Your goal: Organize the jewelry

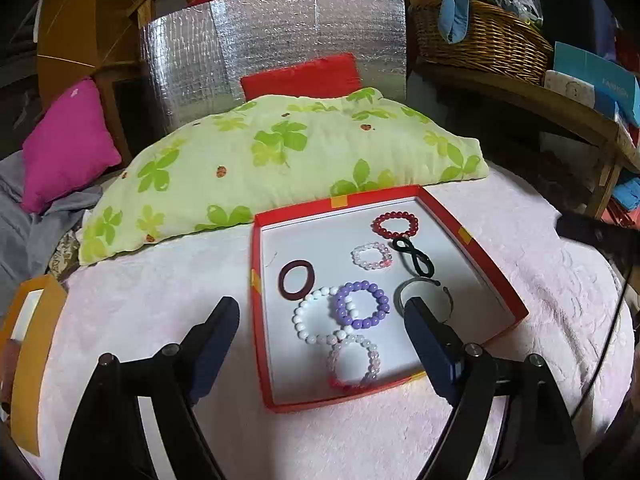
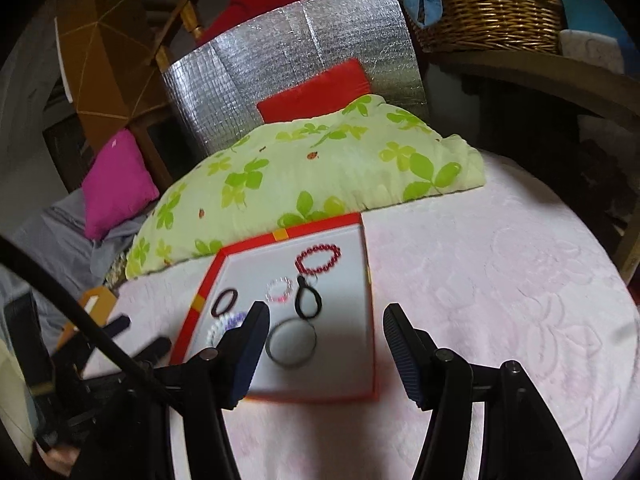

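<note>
Pink plush bedspread (image 1: 360,440) carries a red-rimmed shallow cardboard box (image 1: 496,276); purple beaded bracelet (image 1: 362,305) at centre, dark-red beaded bracelet (image 1: 395,224) at one o'clock. Left claw (image 1: 320,312) and right claw (image 2: 326,320) both gape, empty.

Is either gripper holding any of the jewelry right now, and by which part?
Nothing is held. The left gripper and right gripper are both open, with no jewelry between their fingers.
</note>
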